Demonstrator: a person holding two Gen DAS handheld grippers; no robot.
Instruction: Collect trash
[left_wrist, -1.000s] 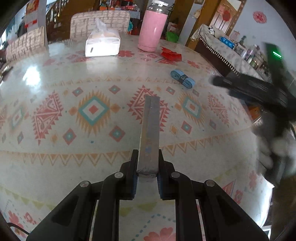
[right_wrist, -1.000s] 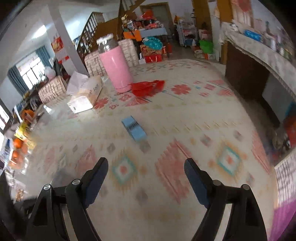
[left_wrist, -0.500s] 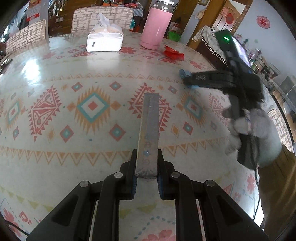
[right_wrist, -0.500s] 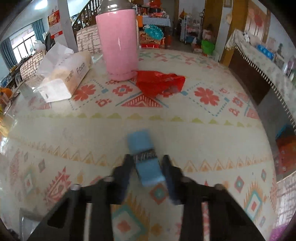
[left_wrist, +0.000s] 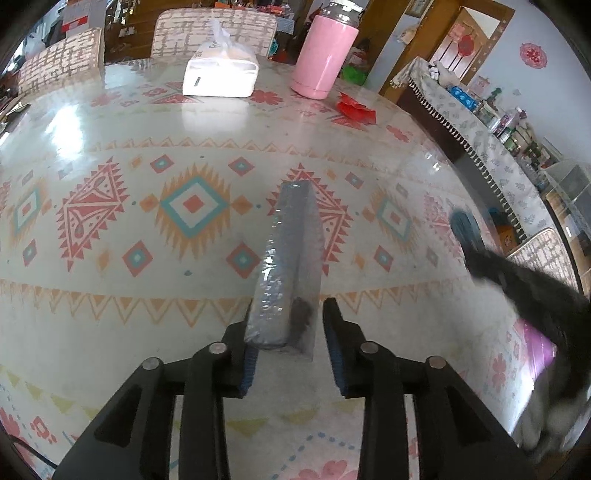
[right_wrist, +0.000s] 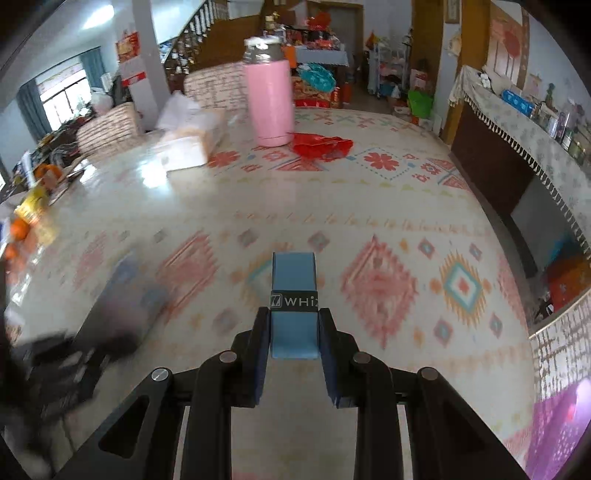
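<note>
Right wrist view: a black band (right_wrist: 294, 302) around the blue wrapper (right_wrist: 294, 295) carries white lettering reading "WHi", preceded by a boxed slanted logo mark; the word runs on past the band's visible edge at 3 o'clock, so its remainder is unreadable. The wrapper sits between the right tongs (right_wrist: 294, 354).

Left wrist view: the white tissue pack (left_wrist: 220, 78), at 12 o'clock on the bench (left_wrist: 110, 314), bears a small dark mark on its front face and faint lettering on its top, both too small to read. A red paper emblem (left_wrist: 533, 55) on the wall at 2 o'clock shows an ornamental character, not legible.
</note>
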